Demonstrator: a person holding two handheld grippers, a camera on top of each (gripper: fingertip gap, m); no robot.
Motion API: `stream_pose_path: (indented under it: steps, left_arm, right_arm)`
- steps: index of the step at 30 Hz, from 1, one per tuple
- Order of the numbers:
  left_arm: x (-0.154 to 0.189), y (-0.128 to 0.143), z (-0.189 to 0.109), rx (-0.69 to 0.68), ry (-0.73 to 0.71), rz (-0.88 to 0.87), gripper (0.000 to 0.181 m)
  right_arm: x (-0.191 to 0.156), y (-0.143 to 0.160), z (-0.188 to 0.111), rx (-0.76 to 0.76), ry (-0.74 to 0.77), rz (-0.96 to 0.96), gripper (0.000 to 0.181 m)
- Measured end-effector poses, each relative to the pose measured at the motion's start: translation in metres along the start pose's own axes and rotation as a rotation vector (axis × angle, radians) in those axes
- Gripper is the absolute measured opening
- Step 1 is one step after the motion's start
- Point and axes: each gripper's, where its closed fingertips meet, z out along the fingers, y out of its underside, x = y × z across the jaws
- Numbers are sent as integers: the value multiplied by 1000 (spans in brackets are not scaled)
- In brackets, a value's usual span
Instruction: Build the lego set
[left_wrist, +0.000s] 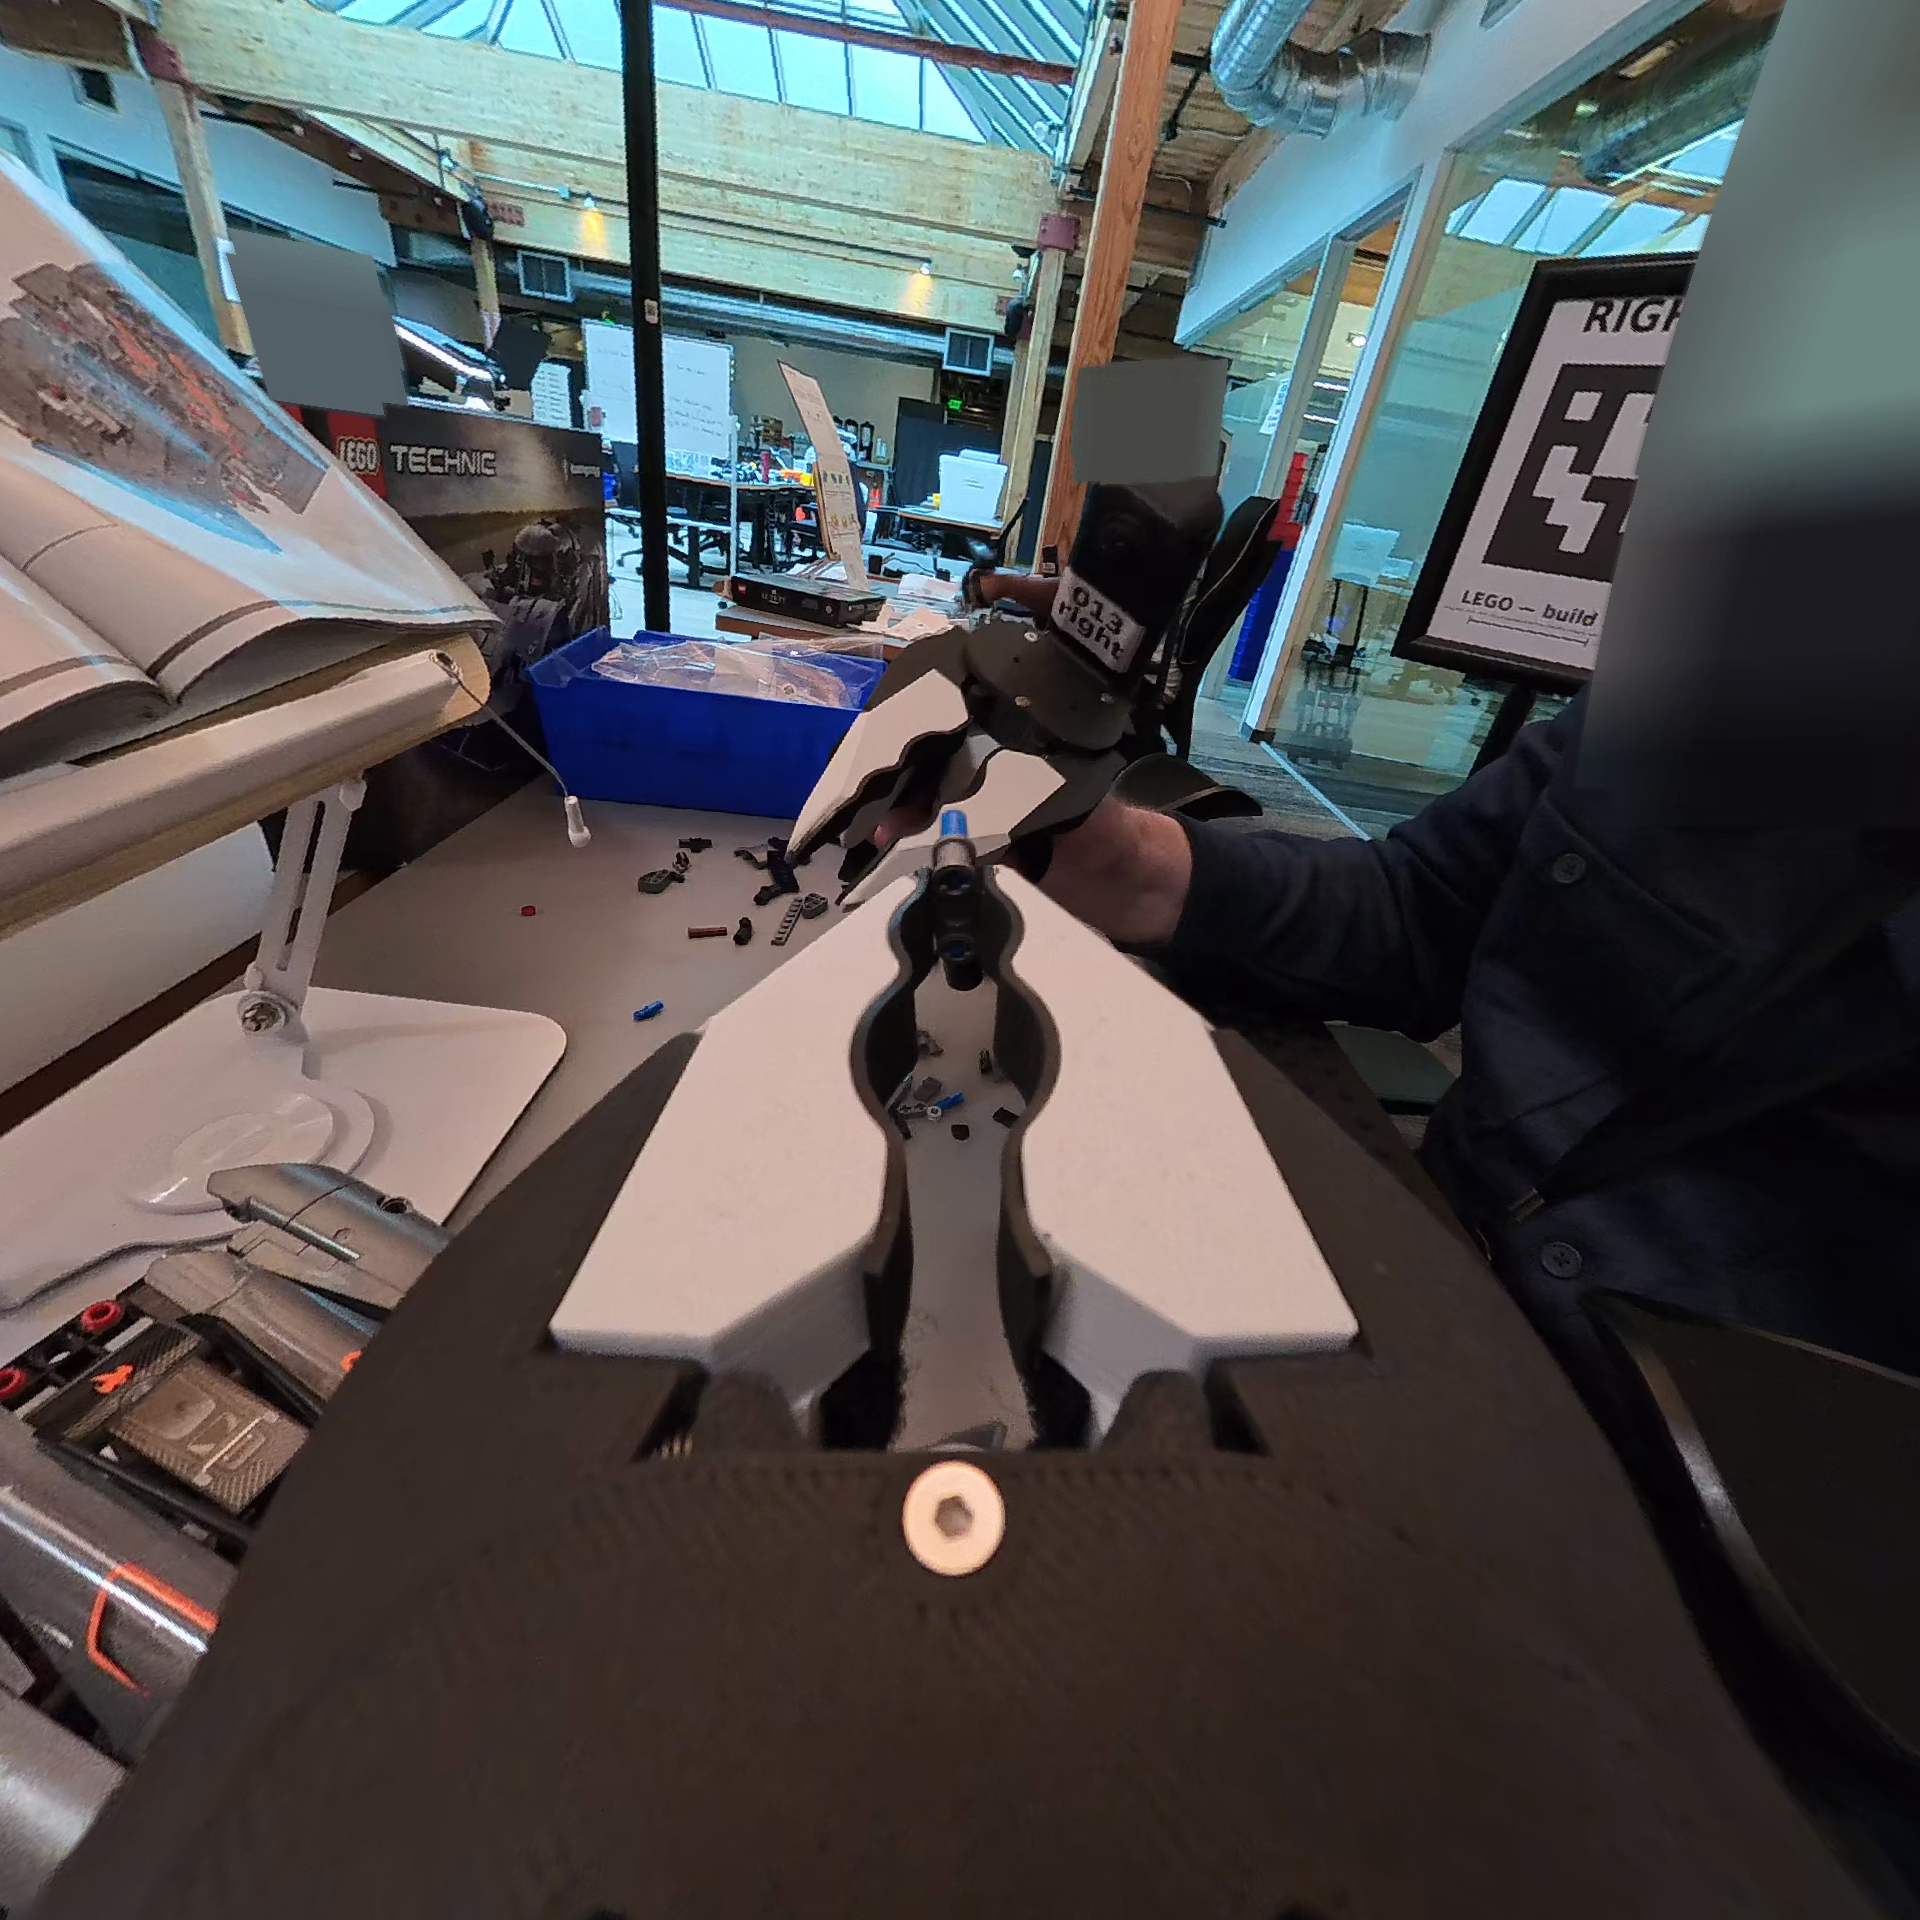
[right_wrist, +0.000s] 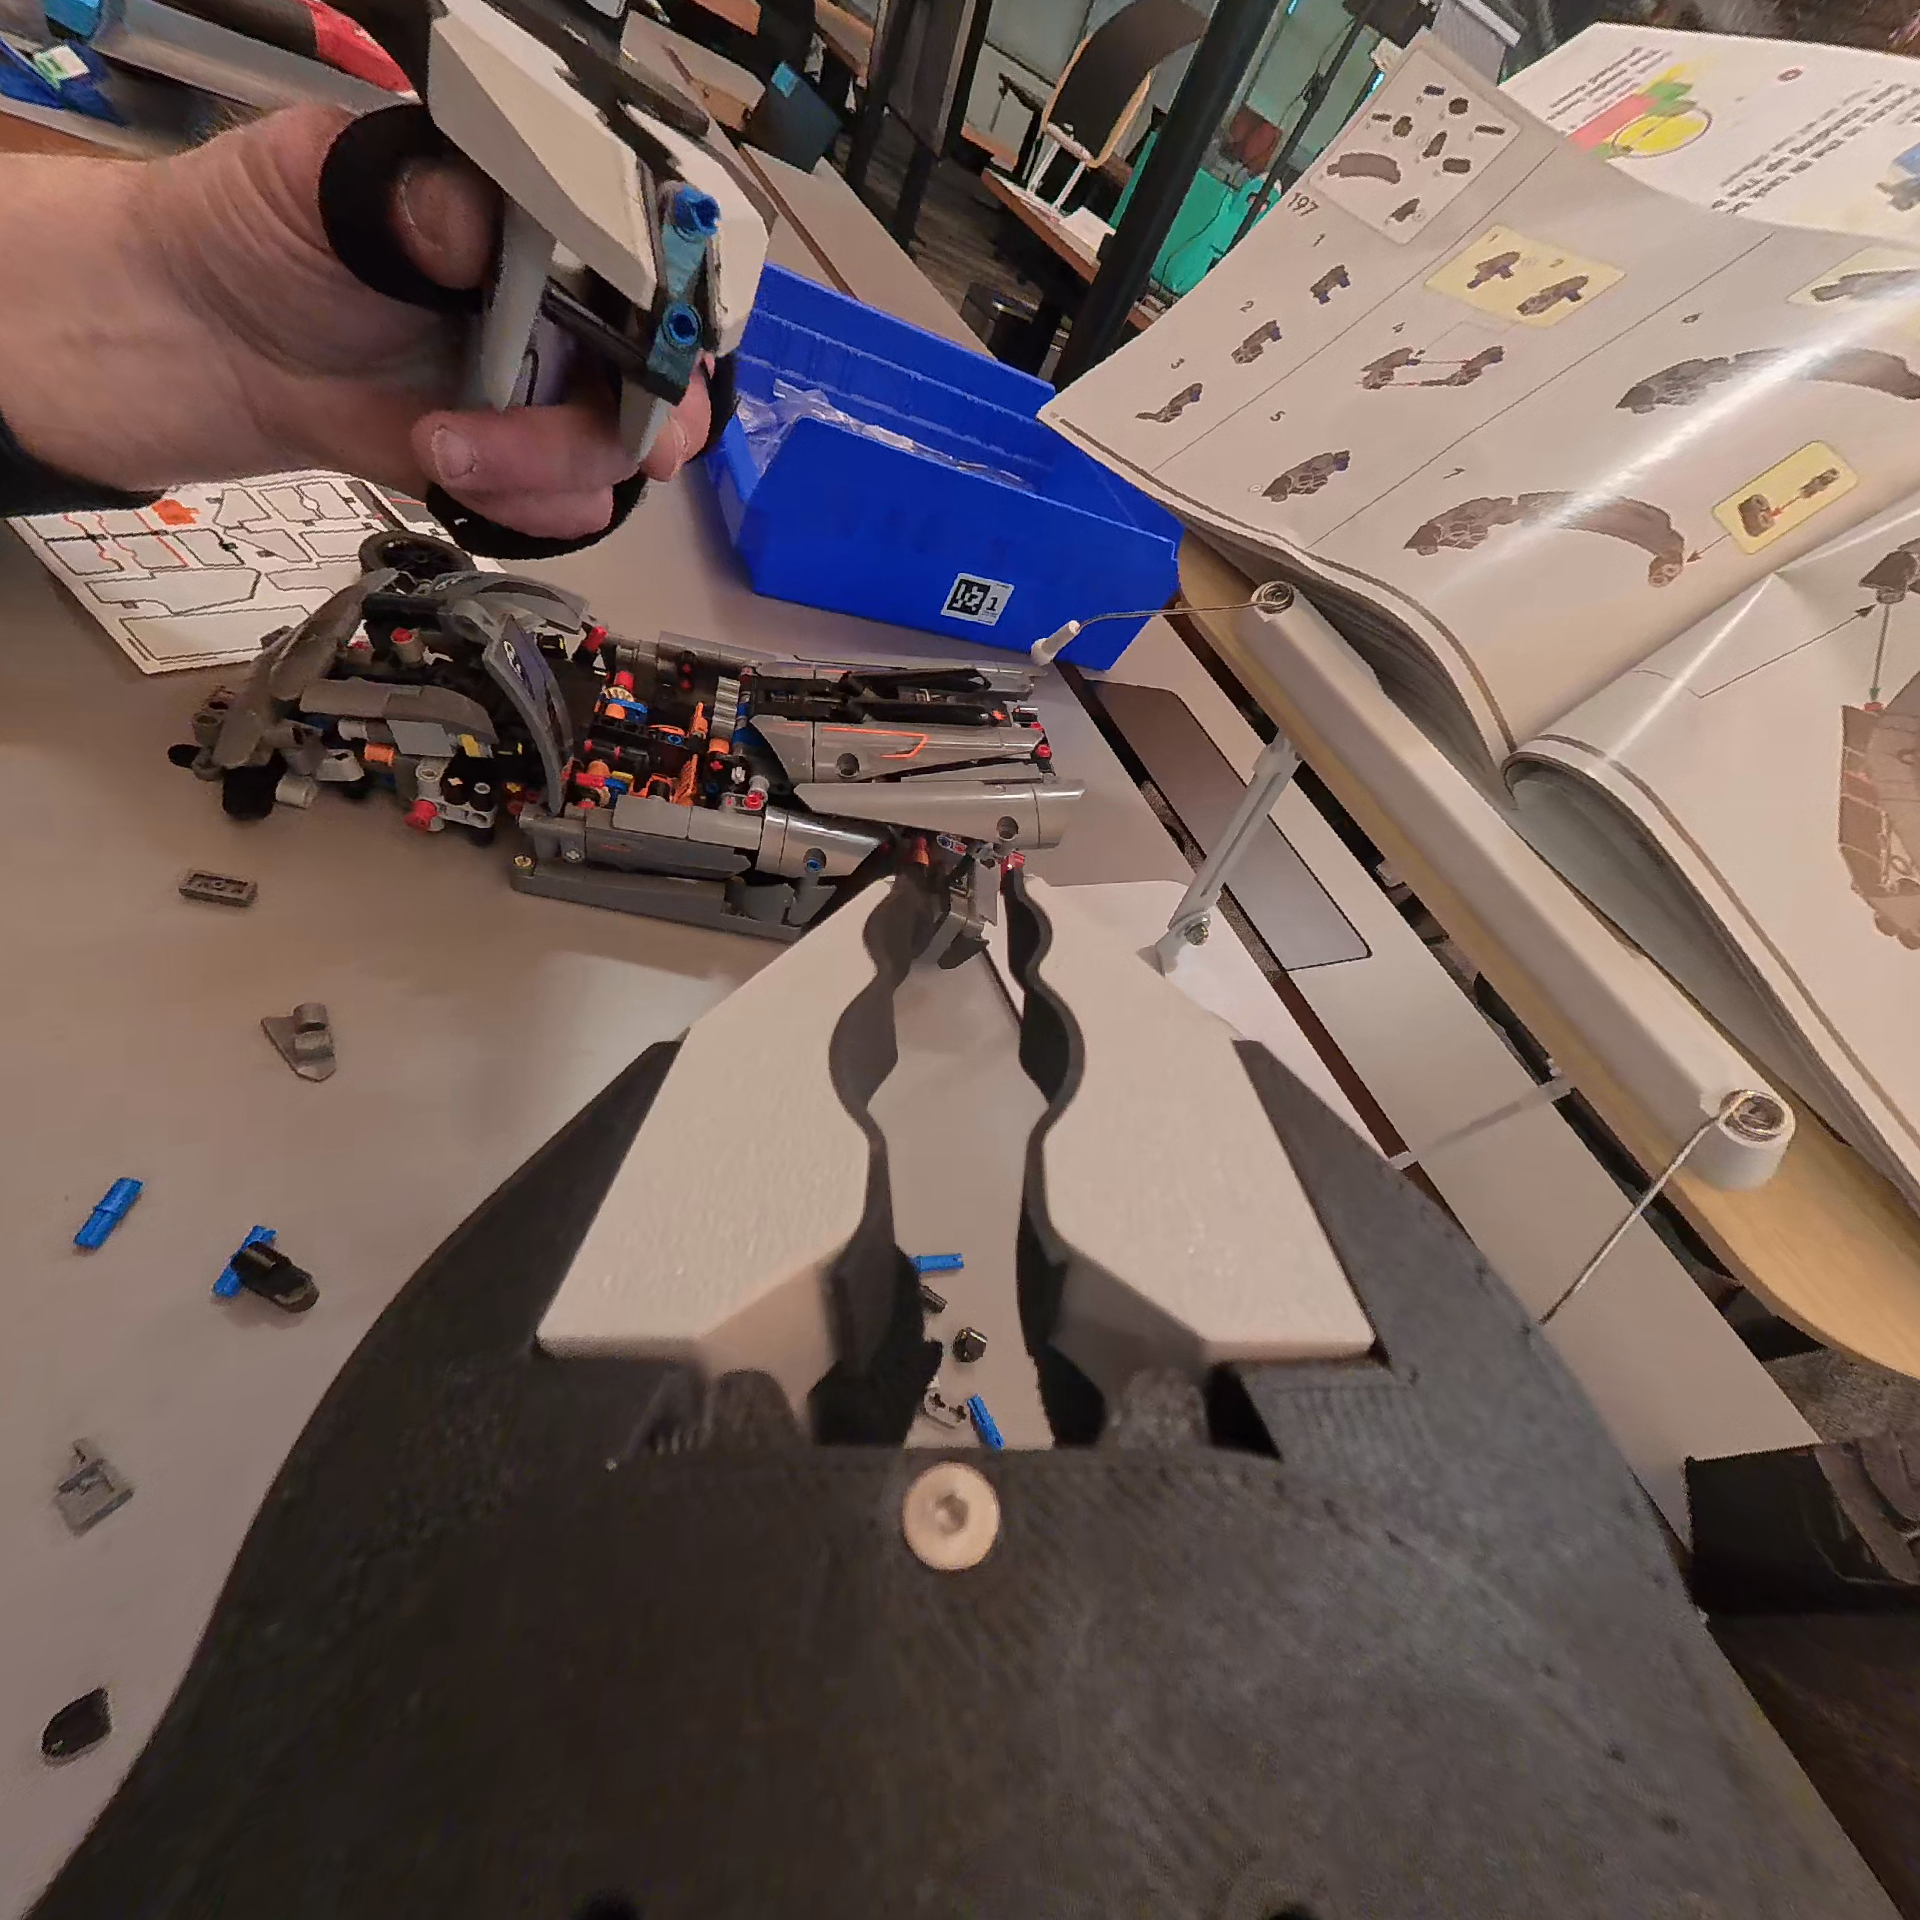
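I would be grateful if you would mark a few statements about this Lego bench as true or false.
1. The left gripper is shut on a small black piece with blue pins. True.
2. The right gripper holds a wheel. False: its jaws are apart with nothing between them.
3. The blue bin is turned upside down. False: it stands upright with clear bags inside.
4. The instruction book lies open on a stand. True.
5. The partly built car rests on the table. True.
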Motion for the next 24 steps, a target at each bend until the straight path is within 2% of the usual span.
stream_pose_path:
  steps: [4,8,11,14,18,21,24]
  left_arm:
    - [10,-4,1,20,45,36,5]
    - [21,-6,2,38,100,72,5]
    - [32,-7,4,41,154,79,4]
    - [40,-6,7,42,196,91,5]
    - [38,-2,10,25,180,97,4]
    - [33,-3,10,32,145,105,5]
    - [30,-3,11,25,102,140,4]
  right_arm:
    - [-7,-6,1,28,-40,21,15]
    - [-33,-48,-4,215,-219,166,9]
    - [-46,-74,-4,307,-310,260,14]
    - [-61,-84,1,309,-347,249,26]
    - [-80,-95,8,310,-407,275,27]
    - [-80,-97,12,309,-416,331,25]
    - [-81,-90,17,259,-414,352,30]
